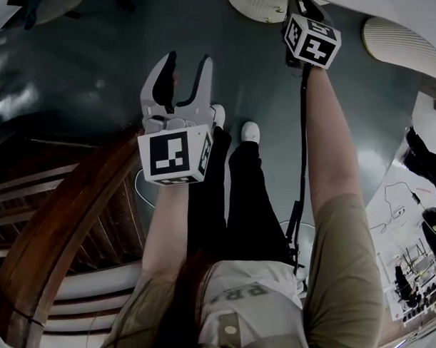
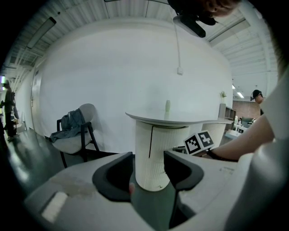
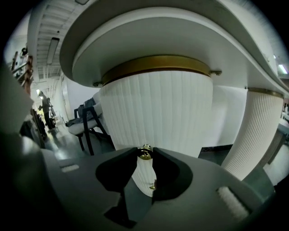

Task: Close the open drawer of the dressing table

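The right gripper [image 3: 144, 156] is clenched on a small brass knob [image 3: 145, 152], pinching it at the very tips of its jaws. The knob sits on the ribbed white drawer front [image 3: 158, 108], which curves round under the rounded end of the dressing table's top [image 3: 149, 31]. How far the drawer stands out cannot be read from these views. The left gripper [image 1: 188, 67] hangs over the floor, well apart from the table, with its jaws spread and nothing between them.

The person seems set to push the drawer home by its knob, and the main risk is that hold. The knob is round, smooth and caught only at the tips, so a push aimed slightly off its axis could let it squirt out. The jaws would then strike the ribbed front, or the second knob [image 3: 153, 186] just below. A push angled sideways could also skew the curved drawer in its opening and jam it short of shut. Too hard a shove might slam it. The cable [image 1: 303, 167] that trails from the right gripper could catch on the table's edge.
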`<state>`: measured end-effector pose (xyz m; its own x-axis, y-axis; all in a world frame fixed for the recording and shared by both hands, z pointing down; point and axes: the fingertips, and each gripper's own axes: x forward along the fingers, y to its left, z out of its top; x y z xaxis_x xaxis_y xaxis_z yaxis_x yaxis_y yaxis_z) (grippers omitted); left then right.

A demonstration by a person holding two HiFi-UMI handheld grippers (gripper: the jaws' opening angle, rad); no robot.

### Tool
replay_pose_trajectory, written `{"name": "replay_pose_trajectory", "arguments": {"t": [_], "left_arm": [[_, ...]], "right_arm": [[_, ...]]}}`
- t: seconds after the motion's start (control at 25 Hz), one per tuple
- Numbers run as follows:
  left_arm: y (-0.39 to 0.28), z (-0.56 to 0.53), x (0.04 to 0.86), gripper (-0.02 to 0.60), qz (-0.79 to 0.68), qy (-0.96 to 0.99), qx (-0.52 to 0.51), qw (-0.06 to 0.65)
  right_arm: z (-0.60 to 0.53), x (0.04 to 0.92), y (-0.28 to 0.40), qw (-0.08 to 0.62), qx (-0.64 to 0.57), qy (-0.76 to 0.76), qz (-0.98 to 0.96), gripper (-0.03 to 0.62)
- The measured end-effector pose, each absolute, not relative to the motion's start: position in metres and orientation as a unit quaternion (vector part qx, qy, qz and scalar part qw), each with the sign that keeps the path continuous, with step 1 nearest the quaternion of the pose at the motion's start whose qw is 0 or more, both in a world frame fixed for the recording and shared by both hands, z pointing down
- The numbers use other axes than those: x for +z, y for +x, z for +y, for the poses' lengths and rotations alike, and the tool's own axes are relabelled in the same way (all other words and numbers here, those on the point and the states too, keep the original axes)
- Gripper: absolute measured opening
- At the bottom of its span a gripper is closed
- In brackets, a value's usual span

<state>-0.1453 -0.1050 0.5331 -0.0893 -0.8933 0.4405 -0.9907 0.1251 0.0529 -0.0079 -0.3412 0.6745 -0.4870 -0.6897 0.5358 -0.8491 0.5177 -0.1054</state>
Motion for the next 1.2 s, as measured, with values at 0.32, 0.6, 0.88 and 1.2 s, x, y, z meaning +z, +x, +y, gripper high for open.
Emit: {"name": "replay_pose_trajectory", "arguments": {"t": [0.32, 0.6, 0.88, 1.2], "left_arm": [[-0.131, -0.098, 0.513, 0.195, -0.714, 0.664, 0.123, 0.184], [-0.124, -0.098, 0.451, 0.195, -0.725, 0.665, 0.103, 0.147], [-0.113, -0.089, 0.367, 0.195, -0.731, 0.669, 0.076, 0.111], [-0.098, -0.069, 0.288, 0.195, -0.725, 0.681, 0.05, 0.087]], "right_arm": [[-0.317, 0.648, 0.013, 0.16, 0.218, 0.457, -0.847, 0.273], [-0.277, 0.574, 0.077, 0.126, 0.21, 0.473, -0.847, 0.273], [-0.229, 0.446, 0.127, 0.077, 0.182, 0.467, -0.862, 0.273], [-0.167, 0.315, 0.135, 0.066, 0.112, 0.45, -0.884, 0.252]]}}
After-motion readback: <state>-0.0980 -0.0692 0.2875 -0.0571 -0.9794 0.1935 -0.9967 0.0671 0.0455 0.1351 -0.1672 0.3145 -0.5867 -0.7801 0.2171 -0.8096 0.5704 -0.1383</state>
